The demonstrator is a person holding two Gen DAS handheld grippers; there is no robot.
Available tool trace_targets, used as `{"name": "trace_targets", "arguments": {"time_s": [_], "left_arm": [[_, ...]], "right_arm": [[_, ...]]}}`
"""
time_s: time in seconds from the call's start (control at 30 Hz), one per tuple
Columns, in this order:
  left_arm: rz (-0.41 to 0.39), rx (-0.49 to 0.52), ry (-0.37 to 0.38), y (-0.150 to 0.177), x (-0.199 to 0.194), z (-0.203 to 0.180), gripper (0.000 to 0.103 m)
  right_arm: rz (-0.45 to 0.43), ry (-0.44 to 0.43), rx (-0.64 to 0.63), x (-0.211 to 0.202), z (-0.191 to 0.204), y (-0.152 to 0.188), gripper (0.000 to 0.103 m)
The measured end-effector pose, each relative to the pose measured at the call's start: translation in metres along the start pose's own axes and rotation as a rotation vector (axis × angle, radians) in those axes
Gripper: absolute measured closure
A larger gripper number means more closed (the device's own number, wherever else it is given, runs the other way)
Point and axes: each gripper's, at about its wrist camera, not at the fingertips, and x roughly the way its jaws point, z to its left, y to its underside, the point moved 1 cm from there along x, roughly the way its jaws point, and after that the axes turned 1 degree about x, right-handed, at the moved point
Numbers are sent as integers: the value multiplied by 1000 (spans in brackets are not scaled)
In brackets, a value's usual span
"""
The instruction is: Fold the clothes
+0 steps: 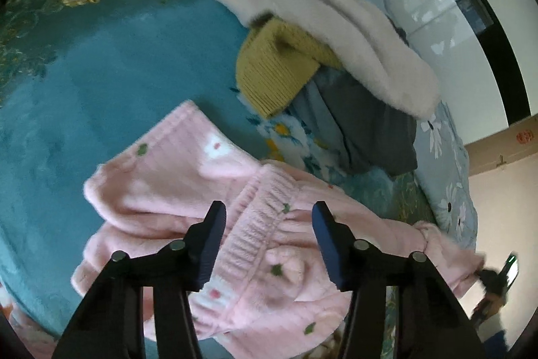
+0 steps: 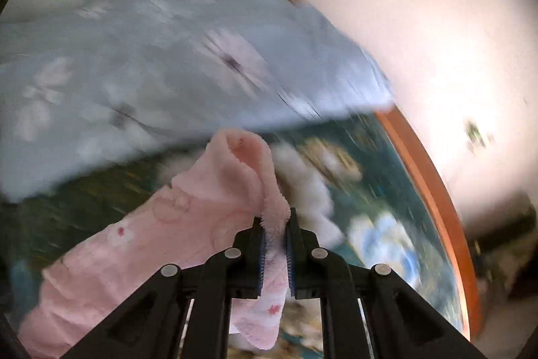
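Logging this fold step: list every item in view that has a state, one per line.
Left claw: open, above the pink sweater, gripping nothing.
Right claw: shut on the pink sweater's fluffy edge.
Pink sweater: crumpled, unfolded, on the bed.
Yellow knit garment: unfolded, in the pile.
White fleece garment: draped over the yellow one.
Dark grey garment: bunched beneath the pile.

The bed (image 1: pixel 84 83) wears a teal flowered cover. On it lie a pink cardigan (image 1: pixel 188 190), a grey-blue flowered quilt (image 1: pixel 450 177) and a heap of clothes (image 1: pixel 336 56).
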Motion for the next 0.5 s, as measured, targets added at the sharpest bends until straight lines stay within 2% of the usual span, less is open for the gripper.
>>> {"name": "trace_targets", "arguments": {"time_s": [0.13, 0.23, 0.4, 0.43, 0.47, 0.5], "left_arm": [[47, -81, 47, -11, 19, 0, 50], [78, -144, 64, -19, 34, 0, 49], [133, -147, -19, -17, 60, -6, 50], [141, -143, -40, -15, 63, -6, 56], [142, -144, -60, -12, 65, -5, 66], [139, -152, -65, -11, 65, -3, 70]], "right_arm": [[122, 39, 59, 30, -26, 23, 92], [155, 12, 86, 33, -32, 38, 92], [138, -69, 98, 28, -17, 33, 86], [127, -83, 96, 26, -12, 29, 84], [115, -96, 95, 23, -8, 25, 76], [96, -95, 104, 20, -2, 22, 64]]}}
